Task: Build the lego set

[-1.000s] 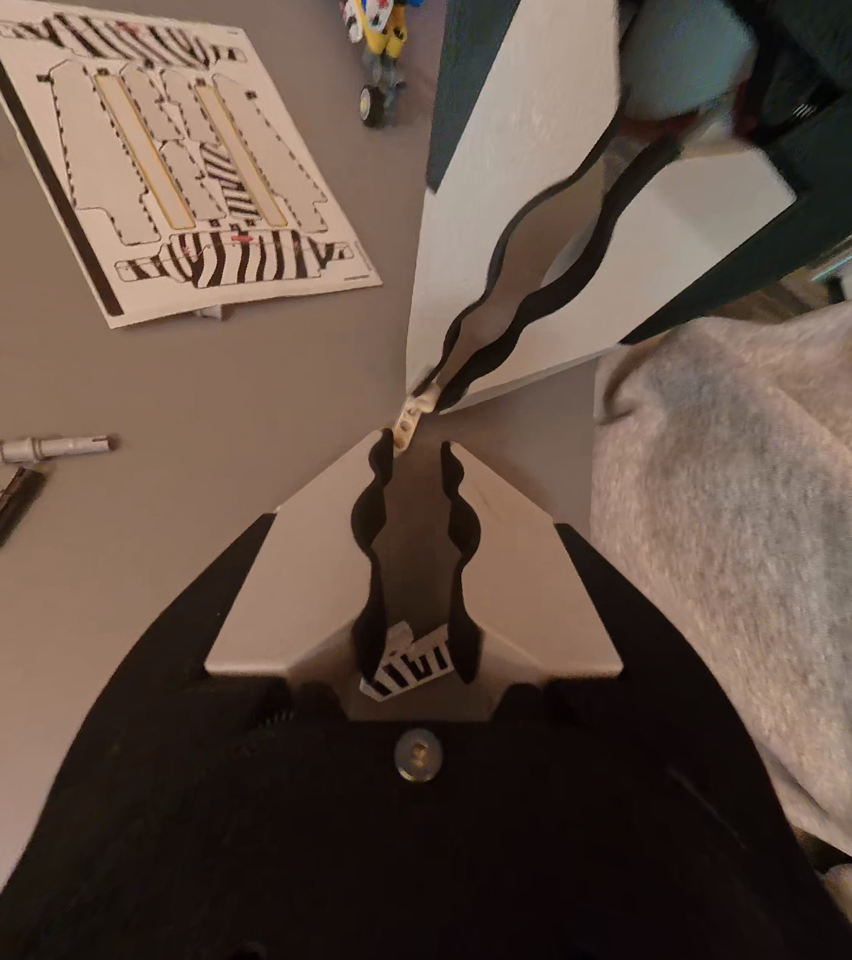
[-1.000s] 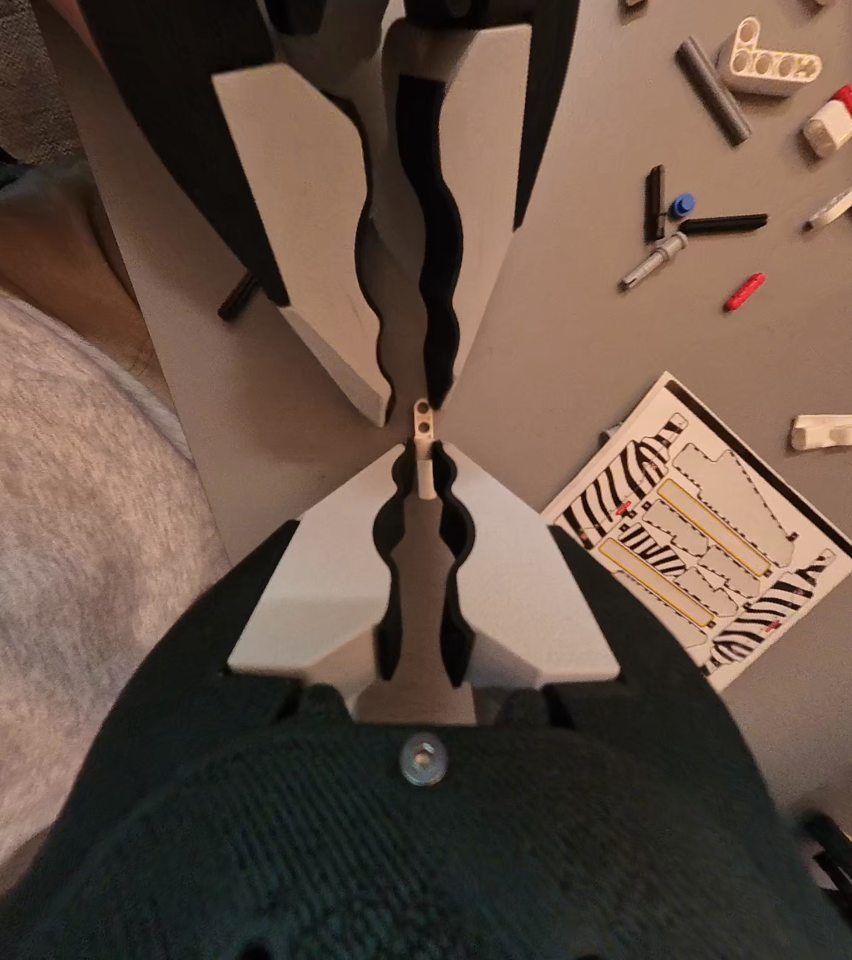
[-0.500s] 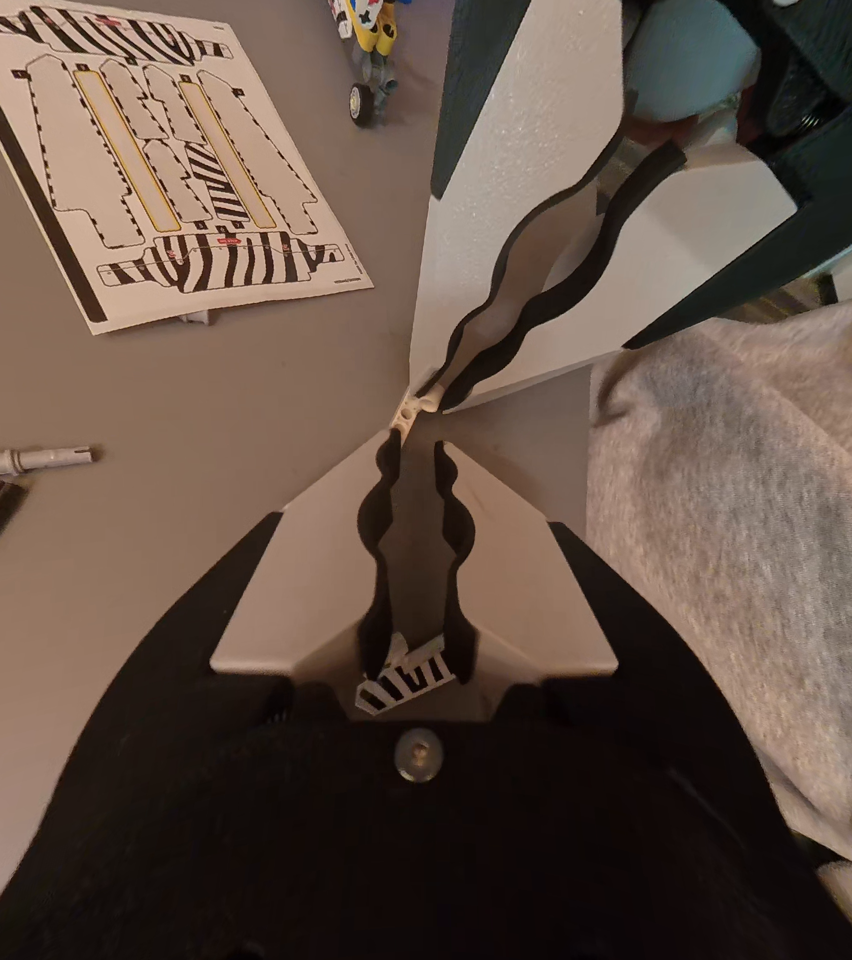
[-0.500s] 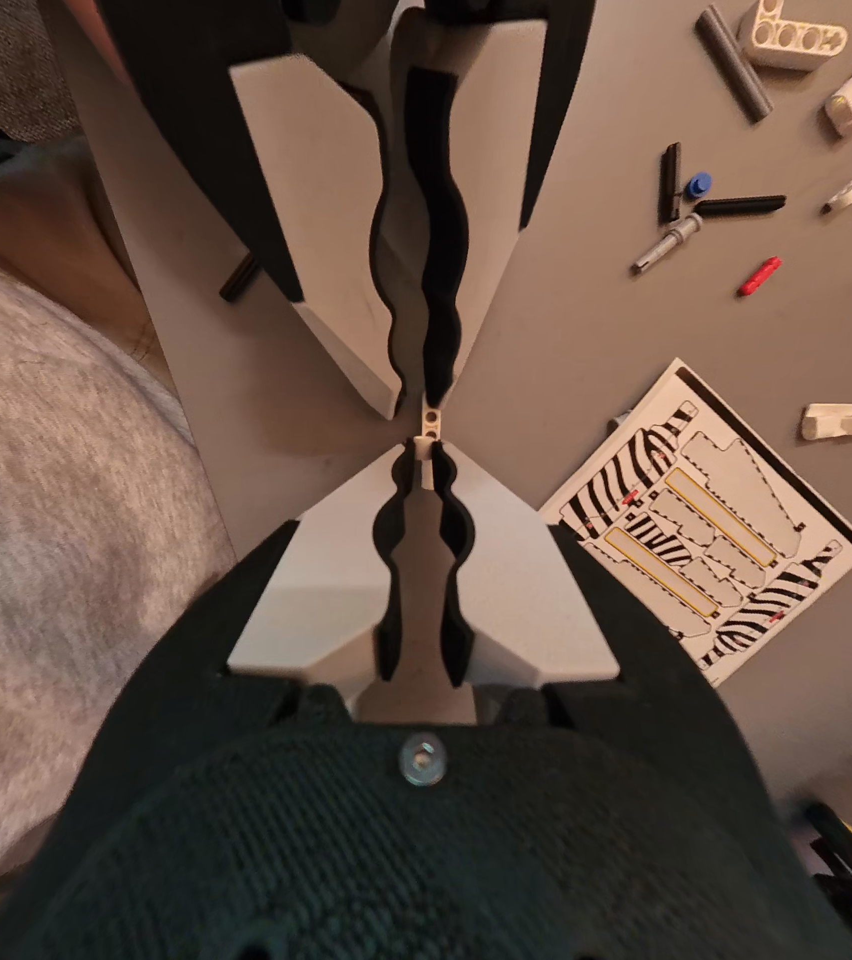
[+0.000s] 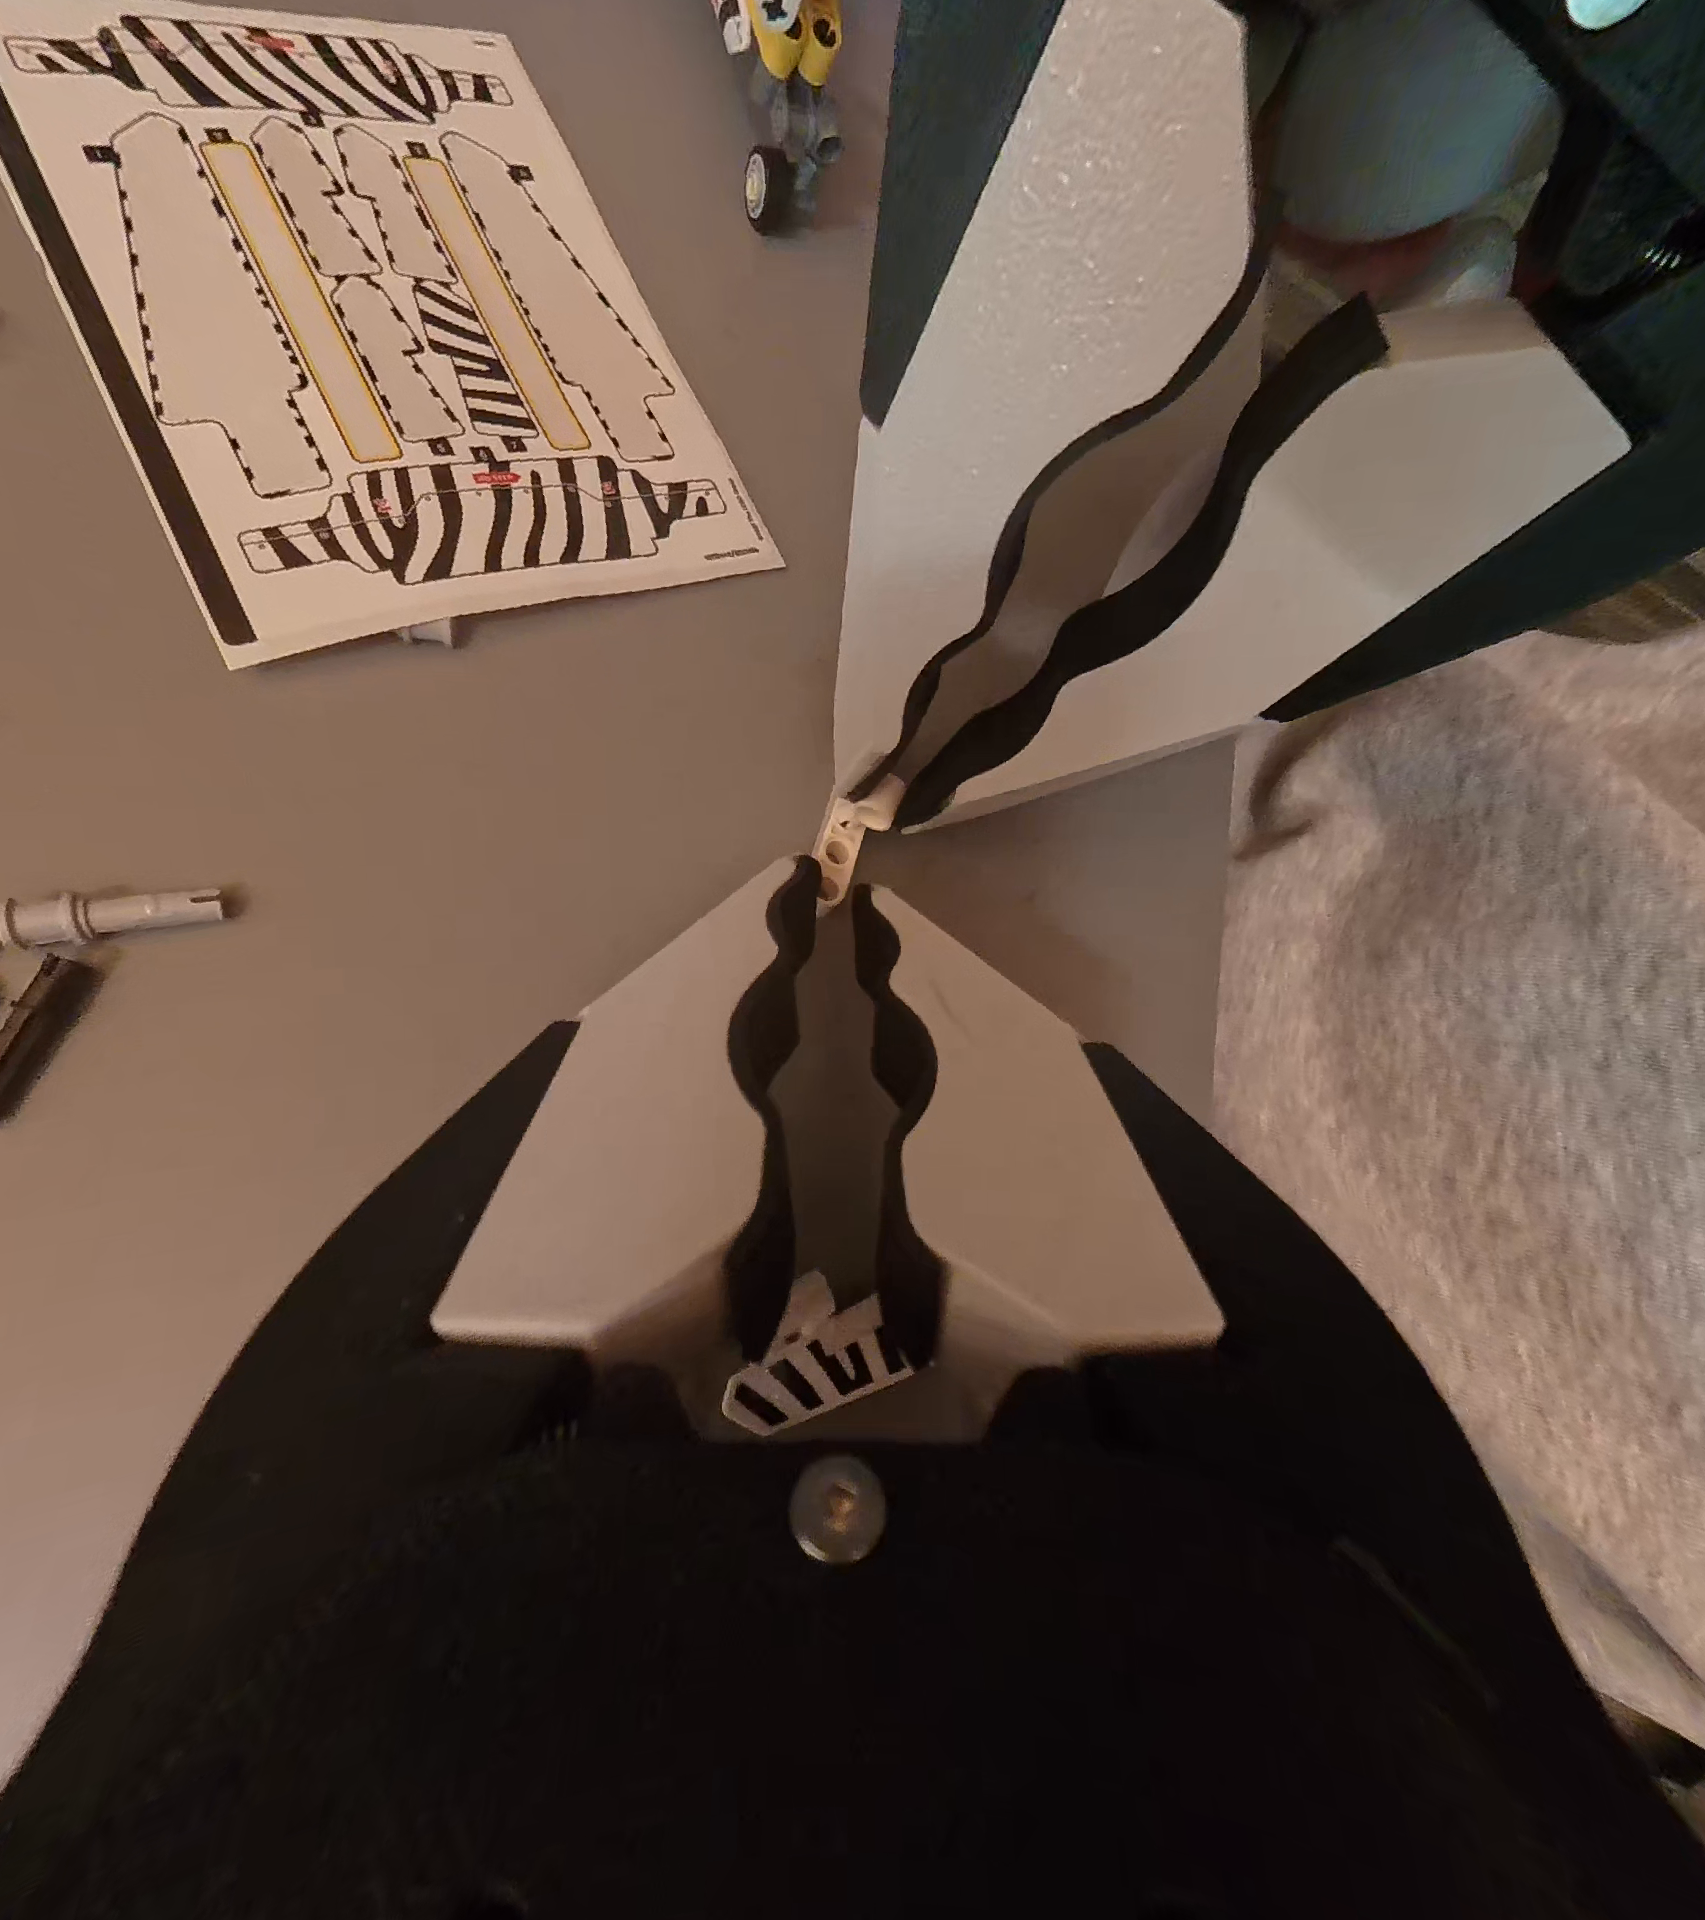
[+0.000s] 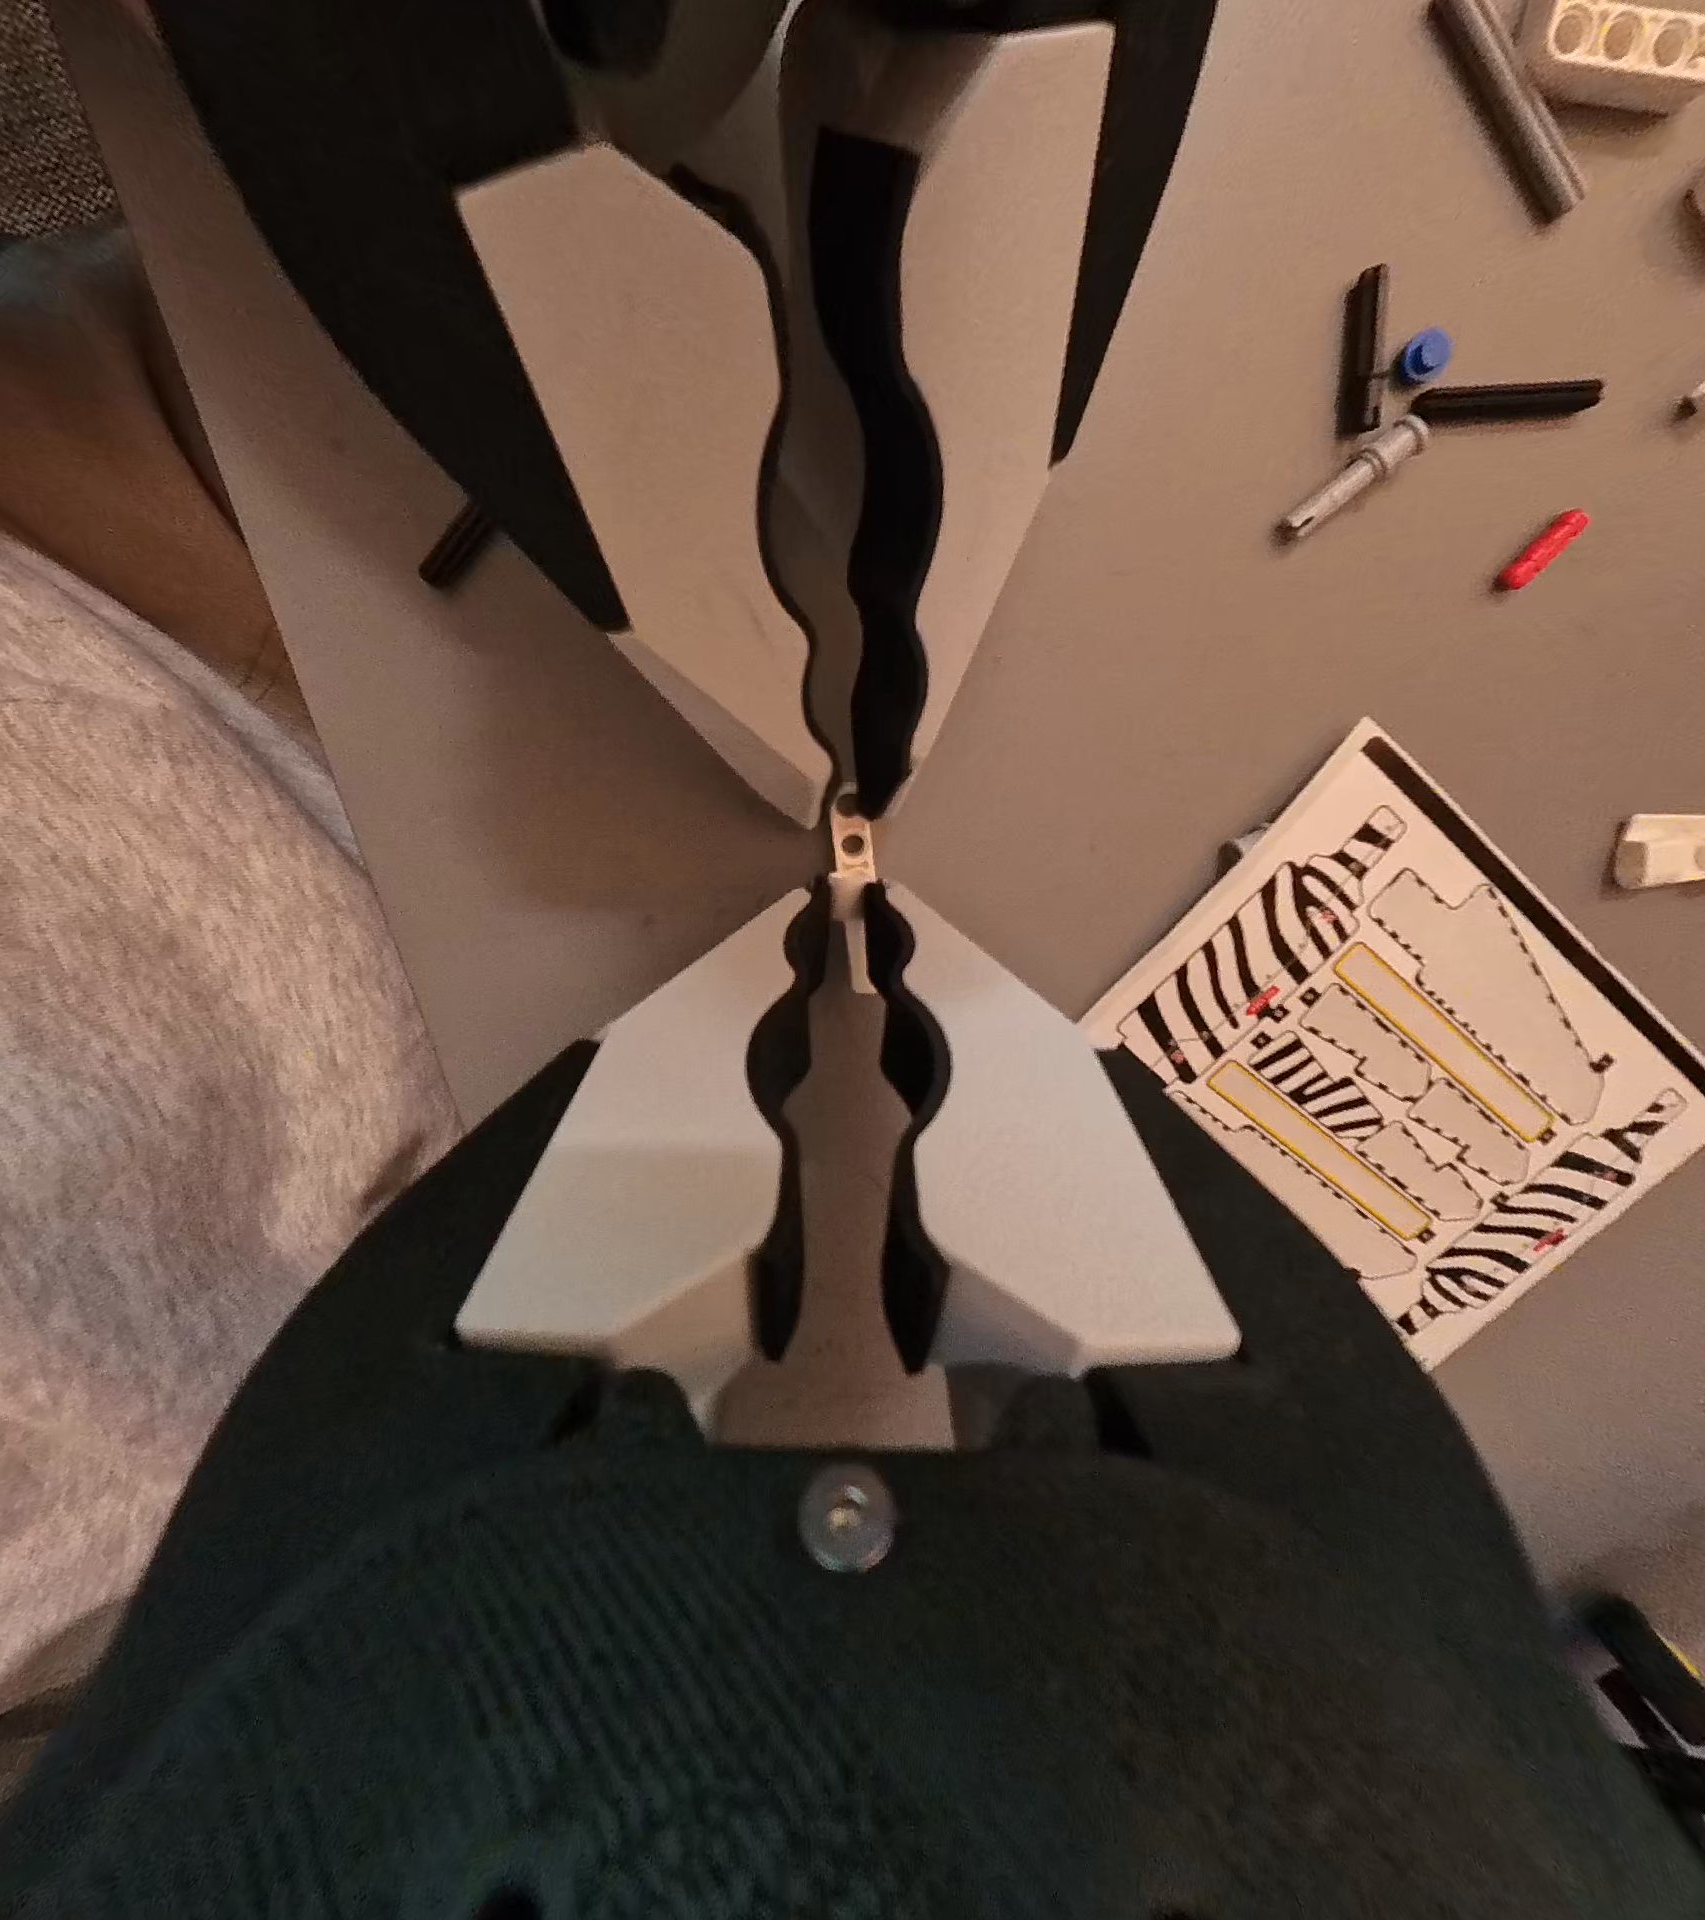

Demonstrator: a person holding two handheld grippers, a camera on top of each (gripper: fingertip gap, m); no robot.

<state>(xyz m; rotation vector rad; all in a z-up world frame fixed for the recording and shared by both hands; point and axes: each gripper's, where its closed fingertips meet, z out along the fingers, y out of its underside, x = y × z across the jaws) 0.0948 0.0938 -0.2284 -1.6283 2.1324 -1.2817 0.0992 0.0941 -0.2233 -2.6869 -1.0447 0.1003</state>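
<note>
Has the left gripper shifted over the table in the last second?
Yes. In the left wrist view the sticker sheet slid left, then back right, so the left gripper swung slightly right, then returned leftward.

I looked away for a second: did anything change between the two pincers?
Barely. The left gripper has edged closer along the small white holed Lego piece, its tips now reaching the piece's end. The right gripper stayed clamped on it. The zebra-striped sticker sheet and loose parts lie unmoved.
</note>
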